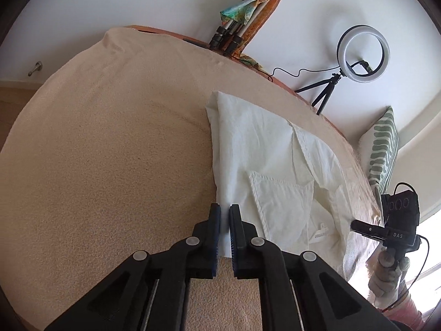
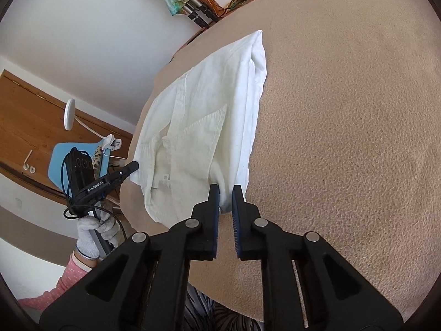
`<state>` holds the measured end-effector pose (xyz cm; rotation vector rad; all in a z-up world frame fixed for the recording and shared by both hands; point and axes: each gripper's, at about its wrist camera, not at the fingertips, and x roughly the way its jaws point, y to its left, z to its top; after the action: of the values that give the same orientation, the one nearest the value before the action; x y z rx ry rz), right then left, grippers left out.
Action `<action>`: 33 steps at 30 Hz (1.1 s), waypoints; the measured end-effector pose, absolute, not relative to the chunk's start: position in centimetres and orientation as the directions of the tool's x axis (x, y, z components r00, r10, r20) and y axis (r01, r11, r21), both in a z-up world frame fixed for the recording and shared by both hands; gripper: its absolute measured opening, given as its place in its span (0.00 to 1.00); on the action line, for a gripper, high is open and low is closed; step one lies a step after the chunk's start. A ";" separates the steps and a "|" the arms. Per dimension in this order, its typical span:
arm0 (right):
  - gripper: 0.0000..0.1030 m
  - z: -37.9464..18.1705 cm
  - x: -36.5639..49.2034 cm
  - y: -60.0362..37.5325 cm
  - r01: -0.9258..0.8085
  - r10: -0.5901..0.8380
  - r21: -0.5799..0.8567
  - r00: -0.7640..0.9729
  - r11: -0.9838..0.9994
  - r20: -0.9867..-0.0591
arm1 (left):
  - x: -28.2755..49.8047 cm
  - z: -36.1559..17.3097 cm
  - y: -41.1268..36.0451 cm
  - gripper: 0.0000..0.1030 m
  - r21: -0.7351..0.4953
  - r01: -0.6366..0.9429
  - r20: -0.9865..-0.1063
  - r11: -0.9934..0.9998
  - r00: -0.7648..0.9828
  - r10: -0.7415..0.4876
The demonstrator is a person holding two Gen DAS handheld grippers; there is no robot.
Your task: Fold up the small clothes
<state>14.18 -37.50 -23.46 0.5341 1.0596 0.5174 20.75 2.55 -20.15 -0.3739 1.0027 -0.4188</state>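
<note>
Folding: I judge I am mid-fold, both near corners pinched so one edge can be carried over in a straight line.
Garment: white shirt, partly folded, a pocket flap showing, lying flat on the beige bed cover; centre-right of the left wrist view, centre-left of the right wrist view.
Left gripper: bottom centre of its view, jaws nearly together, clamped on the shirt's near hem with white cloth showing between the pads.
Right gripper: bottom centre of its view, likewise pinching a bunched corner of the shirt.
Why so: holding two corners keeps the edge taut, I think.
Surroundings: ring light on a small tripod upper right, striped cushion at the right edge.
</note>
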 end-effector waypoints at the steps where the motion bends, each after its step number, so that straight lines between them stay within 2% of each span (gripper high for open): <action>1: 0.15 -22.9 14.1 -37.7 -0.151 0.613 0.611 0.399 0.777 -0.682 | 20.5 -19.6 2.7 0.19 -0.462 0.171 -0.728 0.870 0.487 -0.482; 2: 0.16 -22.3 14.0 -37.8 -0.159 0.595 0.588 0.410 0.793 -0.691 | 20.2 -19.0 2.9 0.24 -0.441 0.168 -0.727 0.882 0.510 -0.460; 9: 0.16 -16.6 16.0 -37.2 -0.240 0.537 0.500 0.573 0.832 -0.619 | 21.2 -15.6 1.9 0.24 -0.394 0.212 -0.674 0.894 0.595 -0.438; 15: 0.16 -14.7 21.4 -32.8 -0.285 0.471 0.377 0.596 0.881 -0.650 | 25.1 -14.1 -1.9 0.30 -0.358 0.254 -0.655 0.899 0.618 -0.435; 21: 0.16 -16.4 26.6 -28.8 -0.298 0.408 0.287 0.542 0.911 -0.734 | 30.0 -14.8 -6.4 0.32 -0.307 0.285 -0.678 0.908 0.604 -0.419; 25: 0.16 -19.4 28.3 -27.7 -0.272 0.347 0.236 0.502 0.933 -0.792 | 32.4 -18.2 -7.3 0.32 -0.306 0.244 -0.723 0.920 0.570 -0.392; 29: 0.16 -22.5 28.7 -27.7 -0.259 0.323 0.221 0.468 0.940 -0.823 | 32.6 -22.3 -7.4 0.29 -0.291 0.234 -0.749 0.928 0.548 -0.373; 33: 0.15 -22.3 28.7 -27.5 -0.285 0.312 0.193 0.469 0.939 -0.826 | 32.4 -22.2 -7.1 0.29 -0.308 0.234 -0.737 0.922 0.554 -0.387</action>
<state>28.74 -27.46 -22.32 0.0295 1.0189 0.3655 32.40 -7.06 -22.23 -0.1817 0.9131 -0.3692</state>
